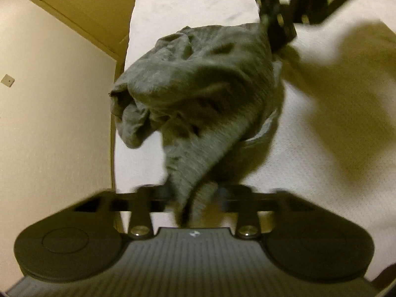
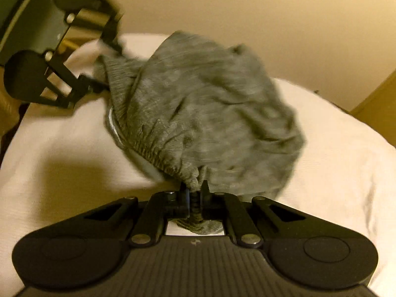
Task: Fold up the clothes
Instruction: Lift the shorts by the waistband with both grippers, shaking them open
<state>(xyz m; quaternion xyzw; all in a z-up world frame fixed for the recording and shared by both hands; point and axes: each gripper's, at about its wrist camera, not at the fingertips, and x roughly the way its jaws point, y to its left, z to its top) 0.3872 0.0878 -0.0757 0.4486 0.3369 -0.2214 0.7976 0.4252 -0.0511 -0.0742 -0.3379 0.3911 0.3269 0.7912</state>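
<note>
A grey knit garment [image 1: 198,86] with an elastic waistband hangs bunched between my two grippers above a white bed [image 1: 321,148]. In the left wrist view the fabric runs down into my left gripper [image 1: 193,198], which is shut on it; motion blur hides the fingertips. My right gripper [image 1: 279,44] pinches the far end at the top right. In the right wrist view my right gripper [image 2: 194,190] is shut on the gathered waistband of the garment [image 2: 210,104]. My left gripper [image 2: 101,84] clamps another part of the waistband edge at the upper left.
The bed's white cover [image 2: 61,148] fills the lower part of both views. A beige wall [image 1: 49,123] runs along the bed's left edge, with a small wall plate [image 1: 7,80] and a wooden door [image 1: 74,12] further back. Dark shadows fall on the sheet.
</note>
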